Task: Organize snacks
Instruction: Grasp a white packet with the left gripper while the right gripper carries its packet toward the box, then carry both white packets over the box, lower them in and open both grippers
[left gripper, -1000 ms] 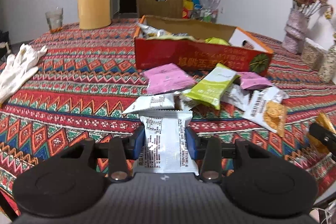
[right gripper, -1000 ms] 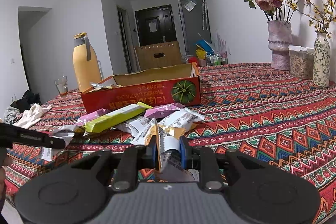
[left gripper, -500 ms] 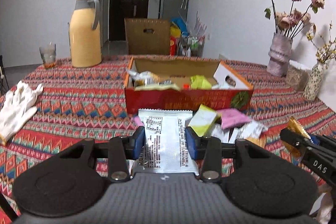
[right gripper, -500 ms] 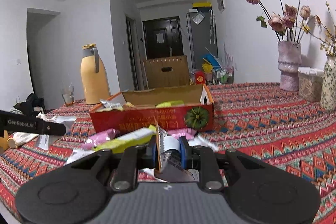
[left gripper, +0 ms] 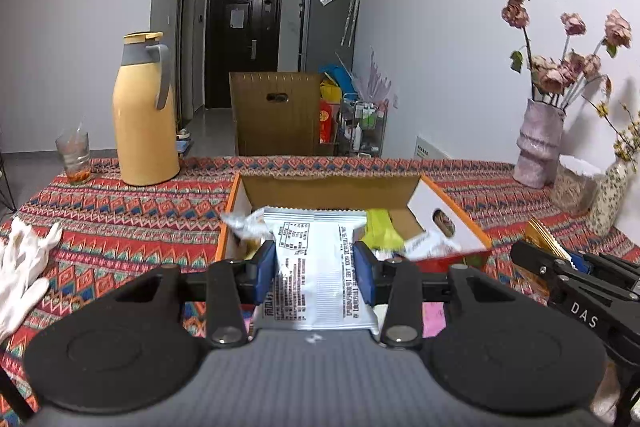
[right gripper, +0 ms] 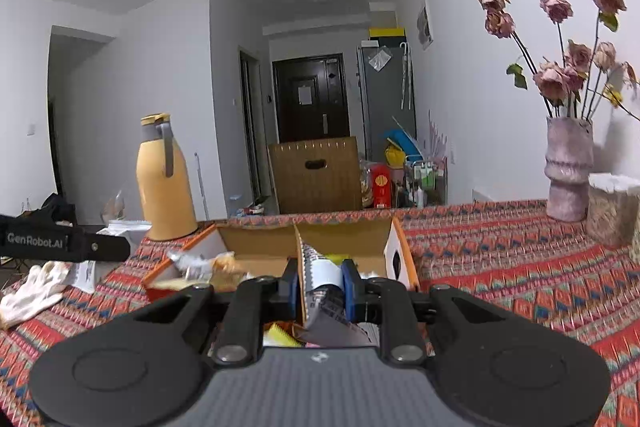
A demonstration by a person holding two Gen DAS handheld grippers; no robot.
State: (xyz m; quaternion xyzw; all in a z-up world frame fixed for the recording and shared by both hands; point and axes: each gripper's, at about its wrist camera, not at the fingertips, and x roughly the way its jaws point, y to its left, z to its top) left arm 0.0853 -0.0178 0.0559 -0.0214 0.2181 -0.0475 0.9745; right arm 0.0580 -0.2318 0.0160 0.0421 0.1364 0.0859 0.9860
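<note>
The left tool (left gripper: 315,265) clamped a silver snack packet (left gripper: 316,267), print unreadable, near the open red carton (left gripper: 448,227). The right tool (right gripper: 322,287), marked "DAS", clamped an orange-edged packet (right gripper: 316,279), partly hidden.

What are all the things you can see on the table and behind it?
snack box: one, orange and red outside, brown inside, open, middle of table
packets in box: several, yellow-green, silver
white packet: one, white with black print, in left claw
orange-edged packet: one, white and orange, in right claw
jug: one, yellow with grey handle, far left of table
glass: one, clear, left of jug
glove: white, left edge
flower vase: one, pale pink, dried roses, right
tablecloth: one, red patterned
cardboard box: one, brown, behind table
left claw: one, black, blue pads
right claw: one, black, blue pads
</note>
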